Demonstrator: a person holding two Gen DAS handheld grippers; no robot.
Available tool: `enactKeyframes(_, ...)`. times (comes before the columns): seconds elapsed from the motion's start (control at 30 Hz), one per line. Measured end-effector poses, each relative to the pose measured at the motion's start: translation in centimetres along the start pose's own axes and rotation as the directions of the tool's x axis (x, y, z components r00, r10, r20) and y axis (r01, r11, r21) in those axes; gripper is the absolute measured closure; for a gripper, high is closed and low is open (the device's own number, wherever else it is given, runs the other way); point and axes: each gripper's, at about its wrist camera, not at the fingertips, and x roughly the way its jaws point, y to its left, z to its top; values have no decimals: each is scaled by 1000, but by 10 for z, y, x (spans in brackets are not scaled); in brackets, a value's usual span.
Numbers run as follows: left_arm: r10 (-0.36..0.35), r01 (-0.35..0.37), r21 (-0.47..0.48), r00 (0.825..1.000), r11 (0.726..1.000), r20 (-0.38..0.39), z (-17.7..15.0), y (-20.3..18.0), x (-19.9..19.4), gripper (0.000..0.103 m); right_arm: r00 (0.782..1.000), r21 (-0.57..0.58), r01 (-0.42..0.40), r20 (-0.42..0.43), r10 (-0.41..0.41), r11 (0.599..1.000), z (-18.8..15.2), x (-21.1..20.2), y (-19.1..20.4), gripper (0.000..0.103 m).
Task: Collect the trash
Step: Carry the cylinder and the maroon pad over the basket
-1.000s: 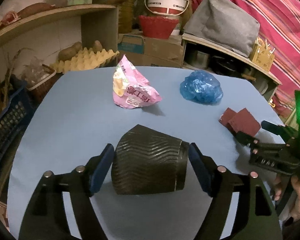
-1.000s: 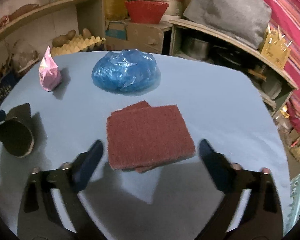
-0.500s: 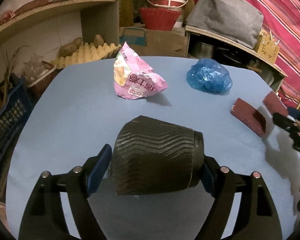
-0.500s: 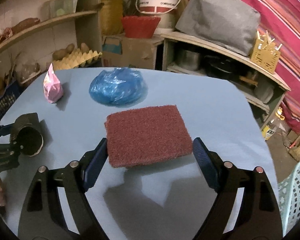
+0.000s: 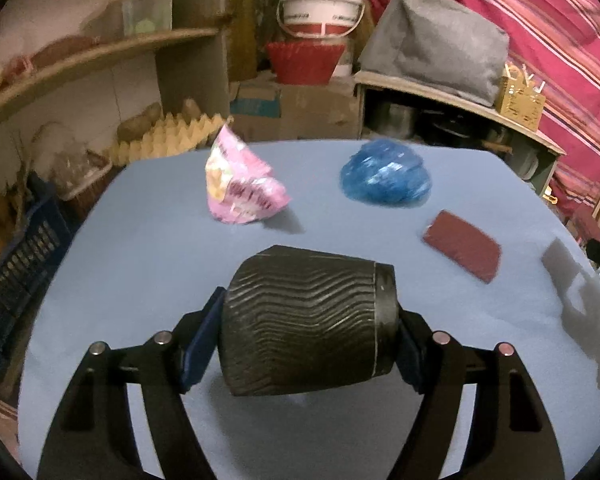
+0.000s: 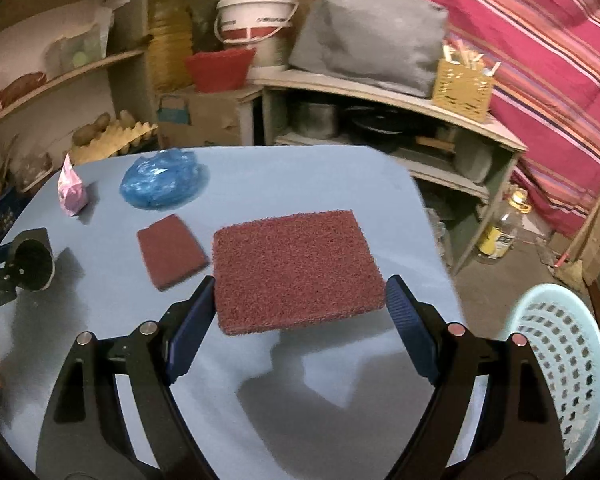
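Note:
A black ribbed cup (image 5: pixel 308 320) lies on its side between the pads of my left gripper (image 5: pixel 310 304), just above the blue table (image 5: pixel 140 248); the jaws are closing on it. My right gripper (image 6: pixel 300 280) is shut on a maroon scouring pad (image 6: pixel 296 268), held flat above the table with its shadow below. A second maroon pad (image 6: pixel 172 250) lies on the table to its left. Farther back sit a pink snack wrapper (image 5: pixel 240 188) and a crumpled blue plastic bag (image 5: pixel 386 176). In the right wrist view the cup (image 6: pixel 32 260) shows at the far left.
A pale blue perforated basket (image 6: pixel 560 360) stands on the floor off the table's right edge. Shelves, a white bucket (image 5: pixel 320 8), egg trays and a dark crate (image 5: pixel 16 264) crowd the back and left. A plastic bottle (image 6: pixel 500 228) stands on the floor at the right.
My left gripper's pads closed onto the cup and lifted it slightly. My right gripper took the top scouring pad off the lower one, raised it and carried it right; the basket came into view.

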Motion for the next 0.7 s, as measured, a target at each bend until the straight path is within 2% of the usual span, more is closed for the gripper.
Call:
enactKeyframes(0.13,31,-33,21,997,999,67,5,-24,-25,30,999,33,0,37,-1,999,-5,-25,-24,20)
enactKeyframes(0.3,14,-16,18,992,1000,127,11,-64,-57,30,997,66,11,77,-16,998,-13,-54,-53,20)
enactKeyframes(0.57,-82,69,77,982,995,169,10,-150,-88,29,992,173,42,109,-61,984,-34,-95,-123,20)
enactKeyframes(0.7,-130,116,97,978,989,162,7,-193,-91,29,989,209,77,106,-101,975,-49,-111,-158,20)
